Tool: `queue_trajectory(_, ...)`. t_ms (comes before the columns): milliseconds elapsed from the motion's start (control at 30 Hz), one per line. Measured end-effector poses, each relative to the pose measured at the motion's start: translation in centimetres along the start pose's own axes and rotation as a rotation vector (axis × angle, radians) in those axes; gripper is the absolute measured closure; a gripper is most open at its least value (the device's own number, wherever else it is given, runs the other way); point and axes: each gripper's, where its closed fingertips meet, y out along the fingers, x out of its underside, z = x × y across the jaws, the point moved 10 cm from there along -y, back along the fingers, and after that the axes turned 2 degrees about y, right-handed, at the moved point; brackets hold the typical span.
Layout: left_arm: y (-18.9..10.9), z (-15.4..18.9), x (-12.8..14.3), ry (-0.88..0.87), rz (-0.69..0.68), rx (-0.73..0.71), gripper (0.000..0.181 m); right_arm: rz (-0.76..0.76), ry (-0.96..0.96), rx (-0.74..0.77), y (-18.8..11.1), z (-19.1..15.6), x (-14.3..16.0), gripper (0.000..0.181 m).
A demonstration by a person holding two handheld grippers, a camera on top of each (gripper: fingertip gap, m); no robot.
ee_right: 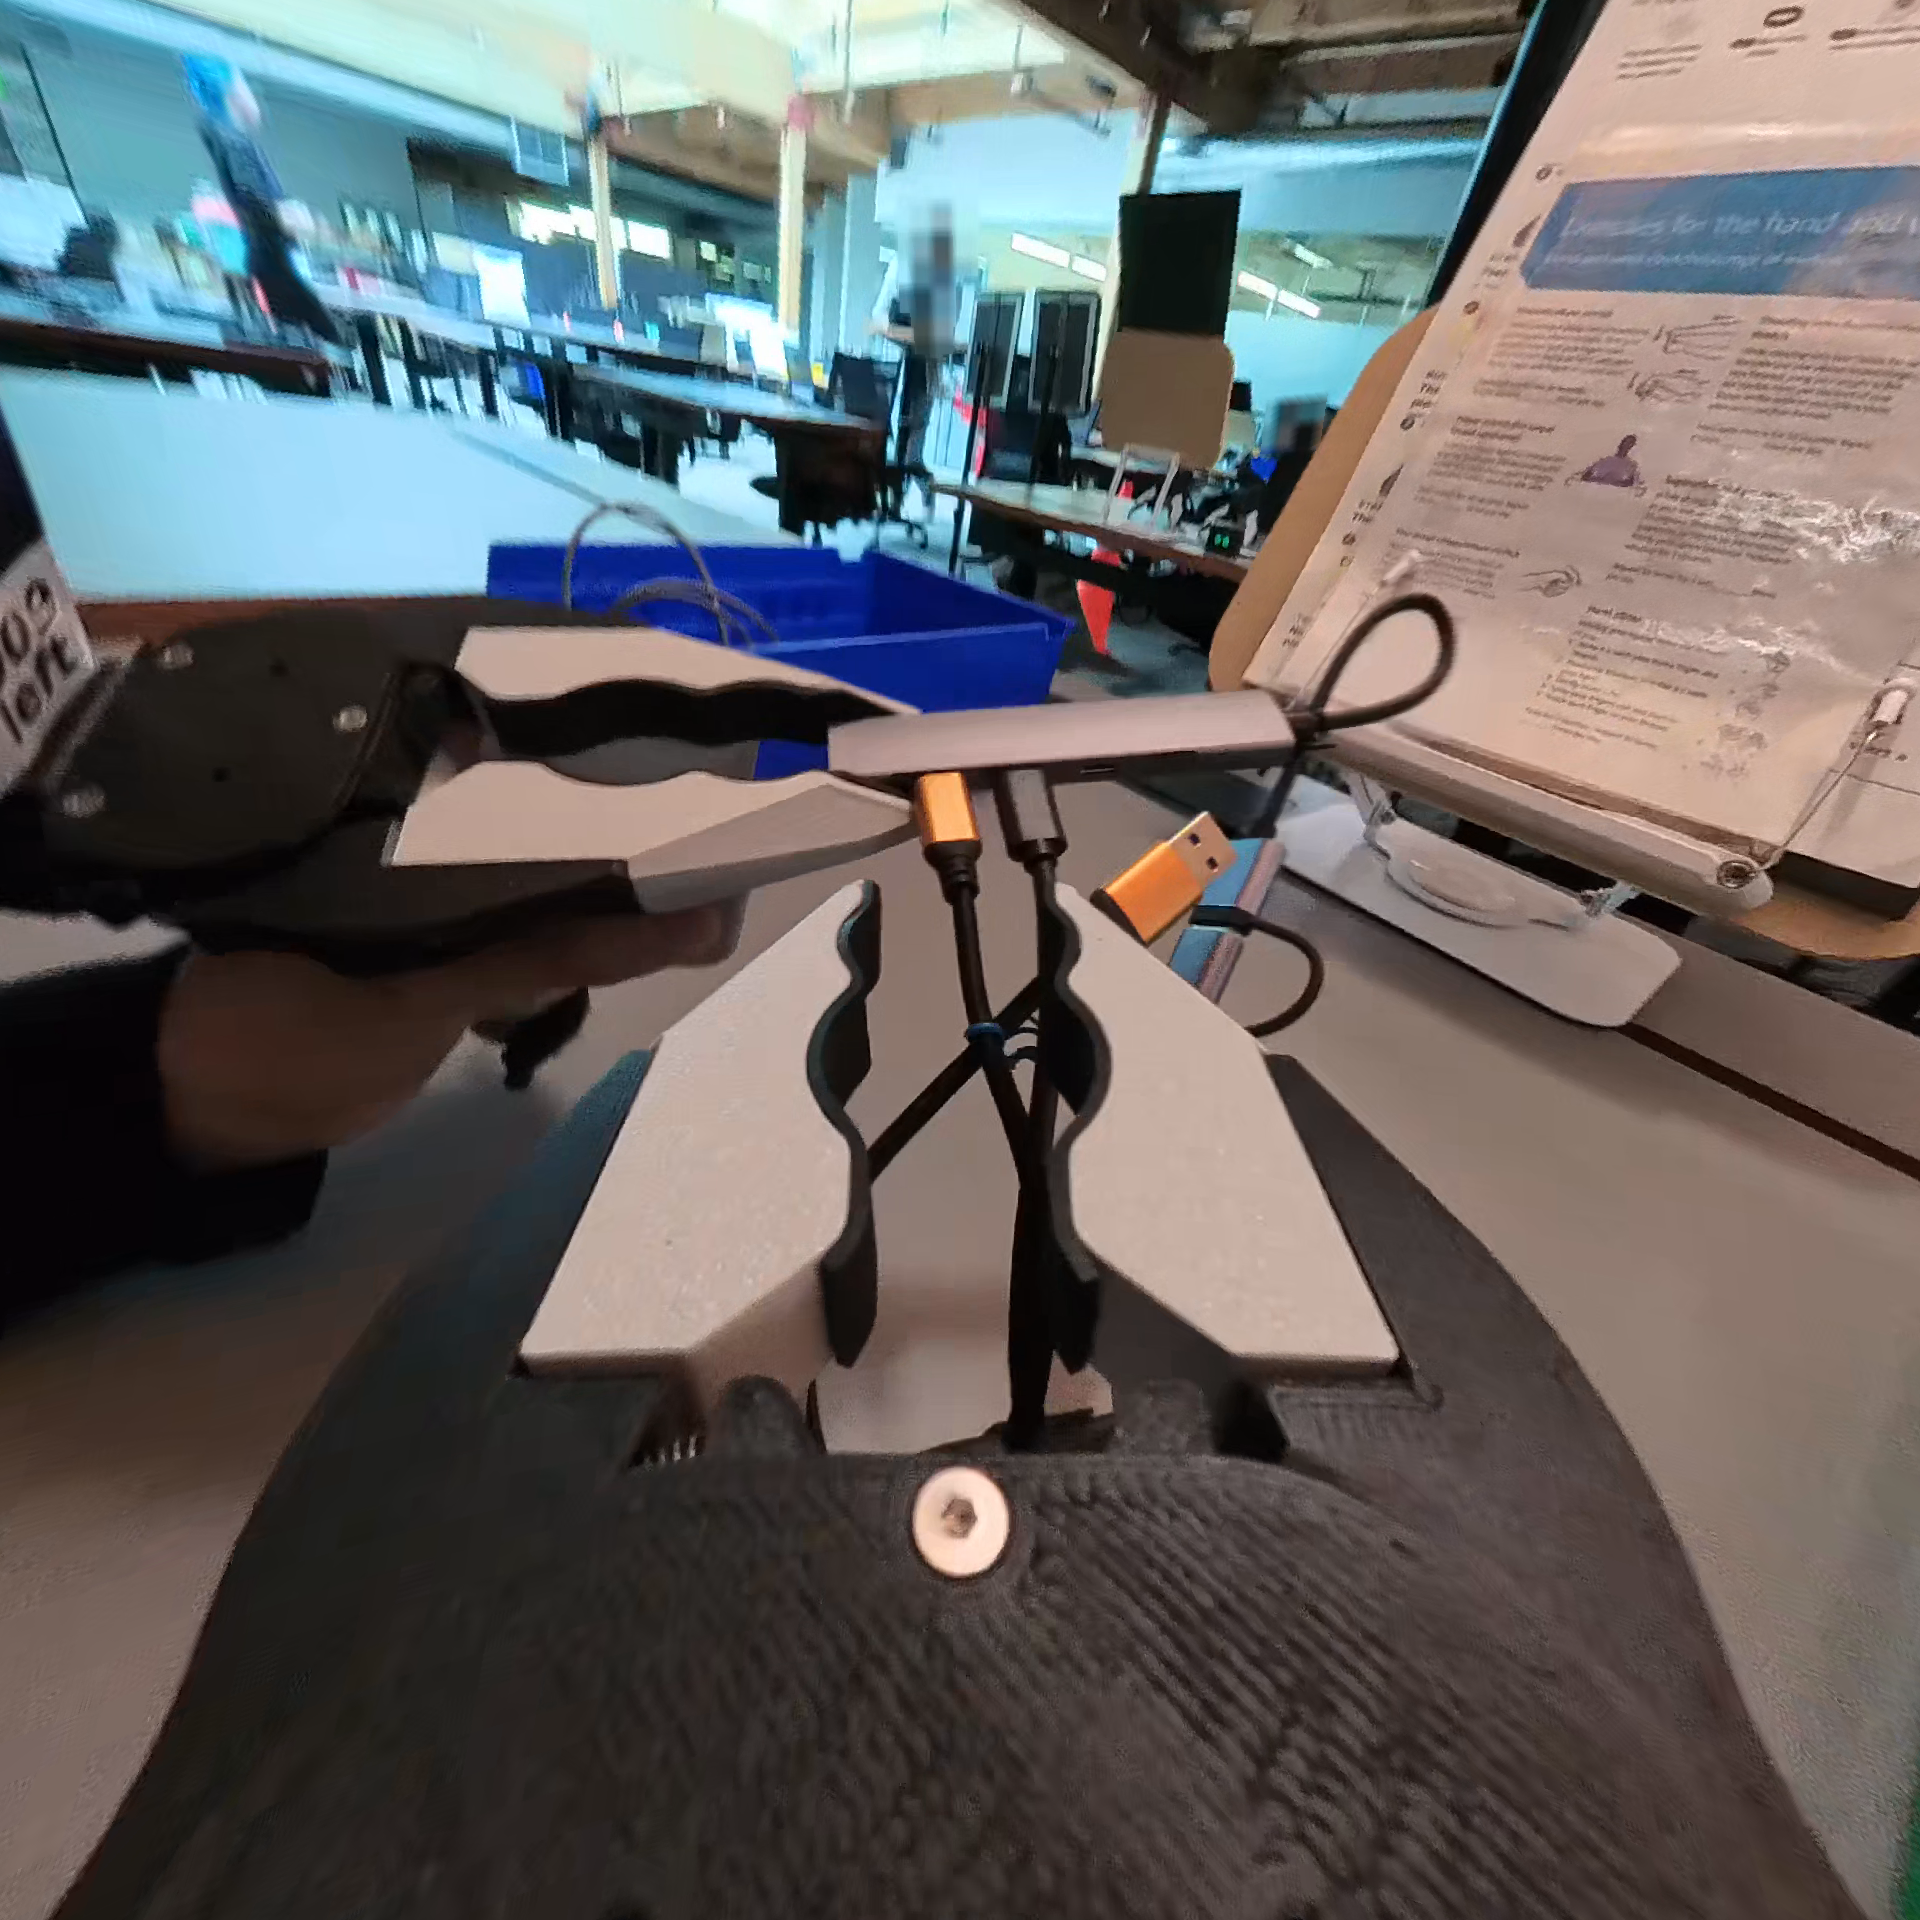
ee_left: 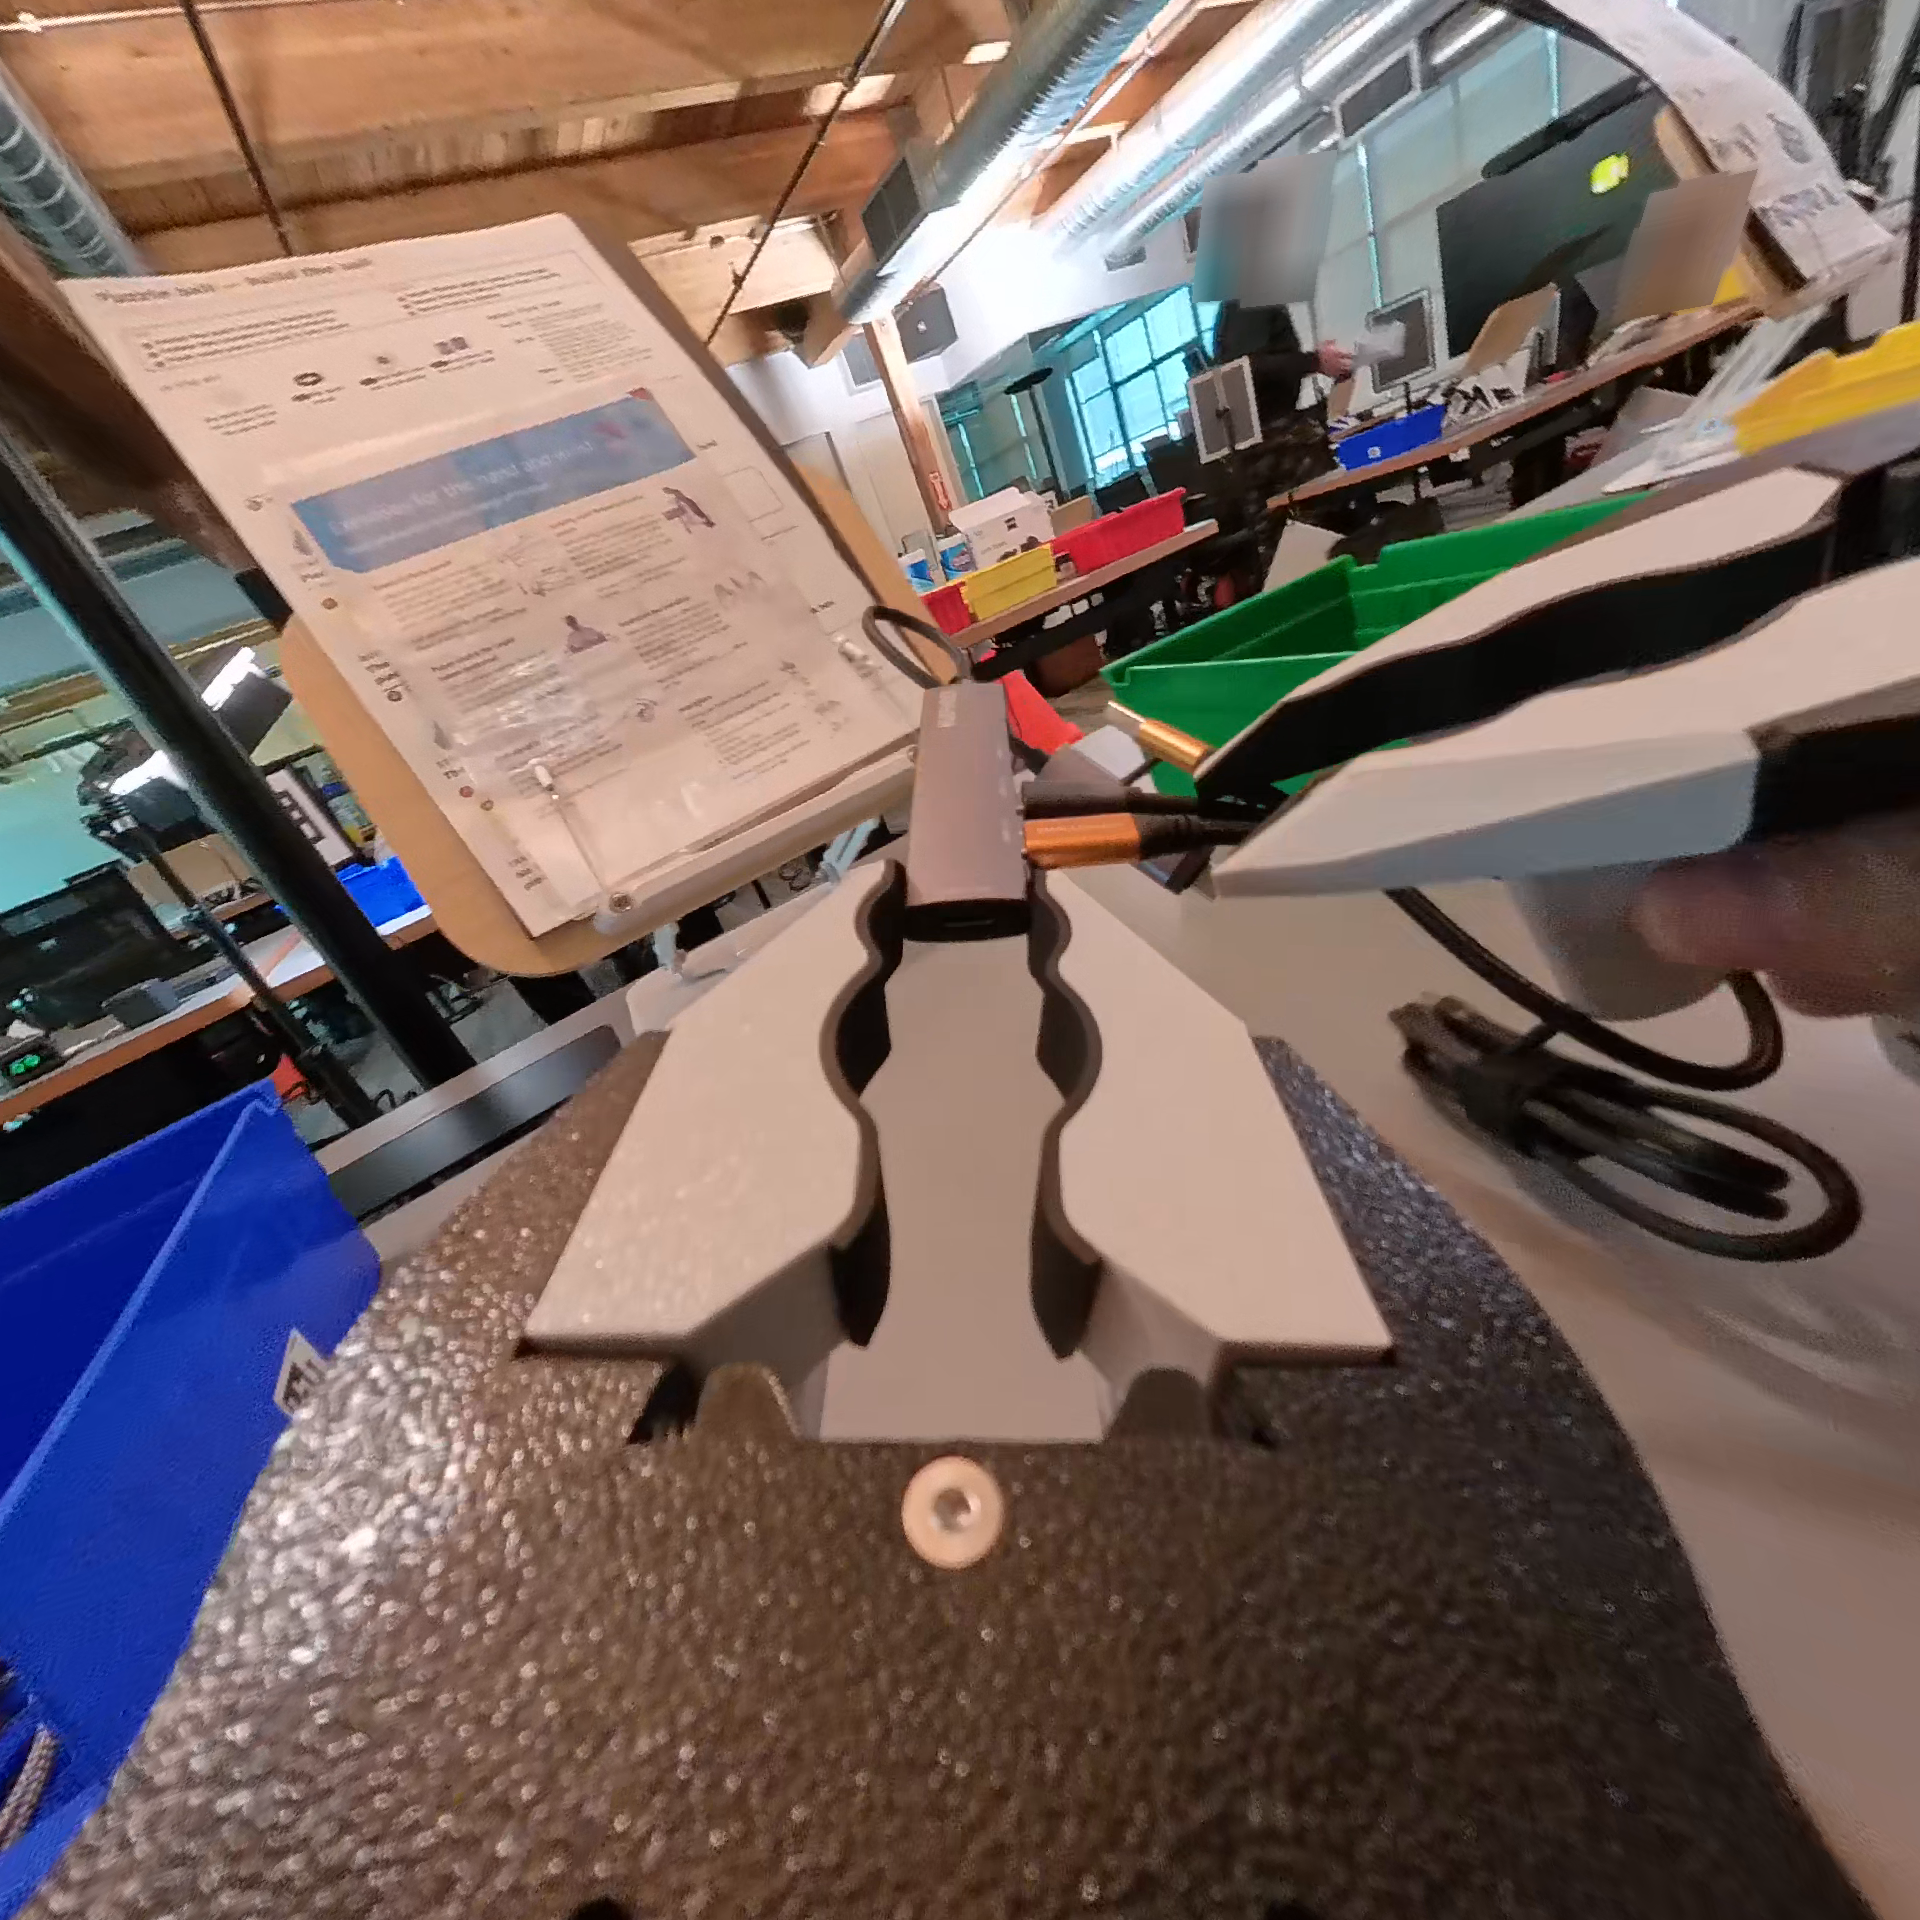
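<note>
your left gripper (ee_left: 966, 914) pinched the grey hub (ee_right: 1060, 732) by one end; your right gripper (ee_right: 961, 904) stood spread around its plugged-in black cables (ee_right: 1029, 1132).

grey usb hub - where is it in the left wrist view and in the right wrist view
Left wrist view: the grey usb hub is just above centre, end-on, its near end pinched between the left gripper fingers.
Right wrist view: the hub lies sideways at mid-height, right of centre, its left end in the left gripper.
Shared landmark: the orange plug in the hub's side.
</note>
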Motion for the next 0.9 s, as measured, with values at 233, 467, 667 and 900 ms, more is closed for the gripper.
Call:
queue_trajectory(233, 0.1, -1.4, 1.8, -0.087, -0.041, -0.043, 0.160, 0.178, 0.068, -0.037, 2.8, -0.1, 2.6, 0.147)
queue_trajectory(467, 0.3, -0.7, 1.8, -0.077, -0.043, -0.014, 0.160, 0.168, 0.026, 0.020, 2.2, -0.1, 2.8, 0.152)
queue_trajectory(667, 0.2, -0.4, 1.9, -0.086, -0.035, 0.014, 0.160, 0.180, -0.012, 0.009, 2.0, -0.3, 3.0, 0.157)
queue_trajectory(900, 0.2, -0.4, 2.2, -0.113, -0.032, 0.031, 0.160, 0.205, -0.072, -0.020, 1.7, -0.8, 2.9, 0.154)
